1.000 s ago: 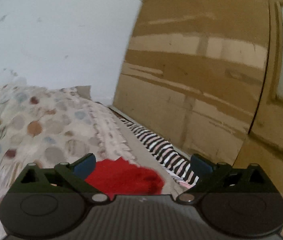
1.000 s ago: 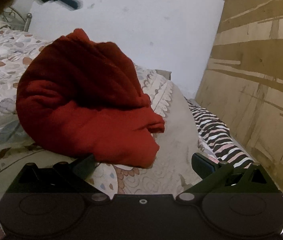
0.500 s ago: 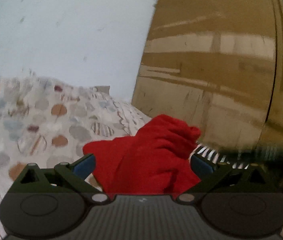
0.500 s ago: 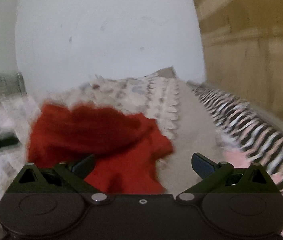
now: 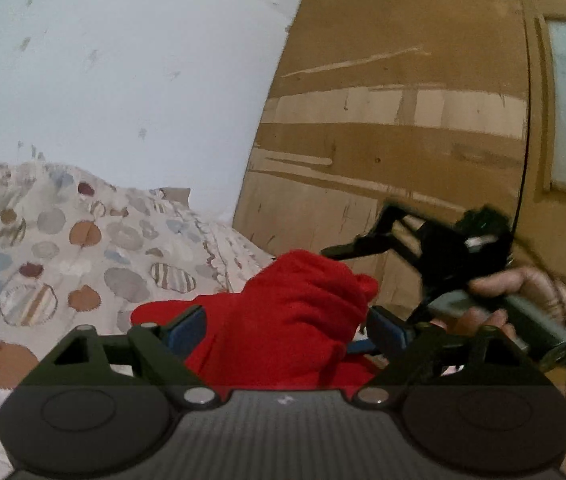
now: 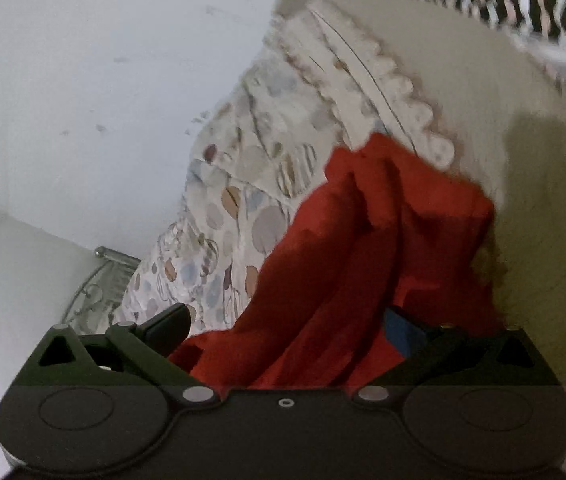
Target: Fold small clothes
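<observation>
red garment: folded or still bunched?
Bunched. The red fleece garment lies in a rumpled heap with deep creases on the patterned bedspread; no flat layers or squared edges show in either wrist view.

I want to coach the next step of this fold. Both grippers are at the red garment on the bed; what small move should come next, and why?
Probably close the left gripper on the red garment. Its jaws have just been closing with the bunched cloth between its fingers, but they are wide and not yet pinching. The right gripper also straddles the cloth, open. The garment lies crumpled on the patterned bedspread, so it needs lifting and spreading first.
</observation>
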